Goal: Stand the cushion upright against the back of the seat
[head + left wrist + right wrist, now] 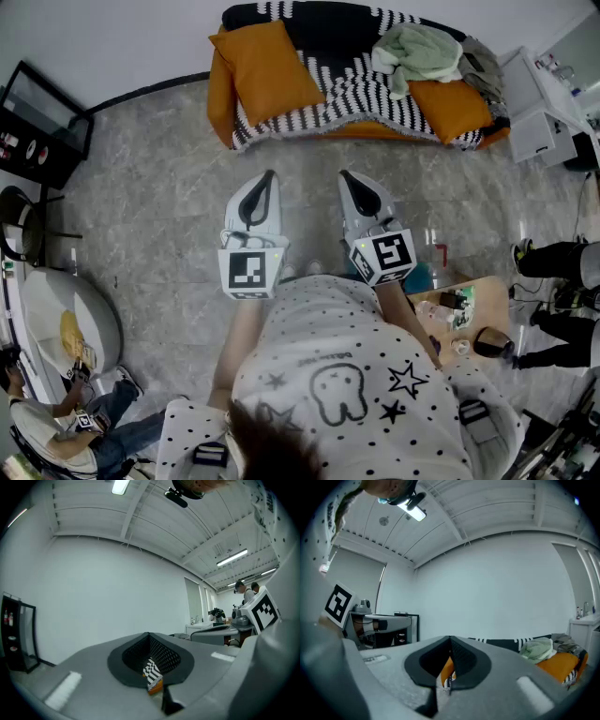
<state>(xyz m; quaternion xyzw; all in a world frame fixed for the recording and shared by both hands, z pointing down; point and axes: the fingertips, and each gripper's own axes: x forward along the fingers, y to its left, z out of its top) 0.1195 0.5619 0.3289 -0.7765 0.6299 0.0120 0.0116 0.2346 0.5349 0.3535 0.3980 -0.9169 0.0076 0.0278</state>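
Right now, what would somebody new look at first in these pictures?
The orange sofa by the far wall, under a black-and-white striped throw, with a big orange cushion at its left end and a green cloth heaped toward the right. Nearer, the left claw and right claw point at it, both shut, empty.
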